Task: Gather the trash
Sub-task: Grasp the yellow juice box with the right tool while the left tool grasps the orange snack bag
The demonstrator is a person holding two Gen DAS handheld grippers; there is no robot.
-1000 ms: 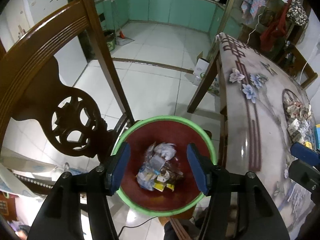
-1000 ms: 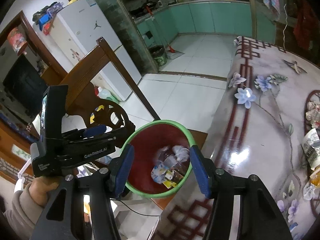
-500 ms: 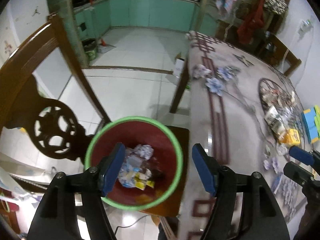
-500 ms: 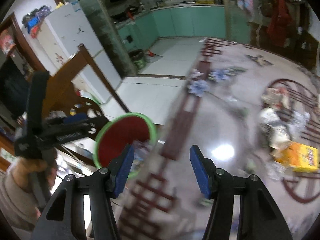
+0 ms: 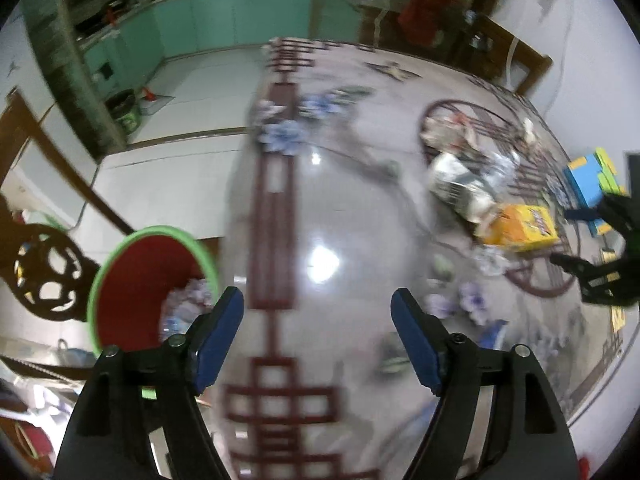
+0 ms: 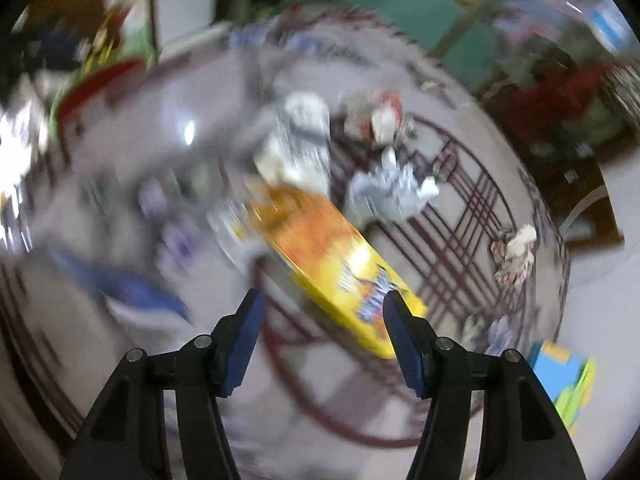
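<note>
Left gripper (image 5: pixel 316 320) over patterned table (image 5: pixel 320 208), jaws opening wide, nothing between them; green-rimmed red bin (image 5: pixel 148 280) with trash just off table edge at left; right gripper (image 6: pixel 322 322) above yellow box (image 6: pixel 336 264), jaws apart, opening slightly, gripping nothing; crumpled wrappers (image 6: pixel 390 192) beside box; view blurred.

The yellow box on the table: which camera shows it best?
The right wrist view: the yellow box fills the centre, just ahead of the empty right claw, though it is blurred. The left wrist view shows the box small, far to the right among other litter.
</note>
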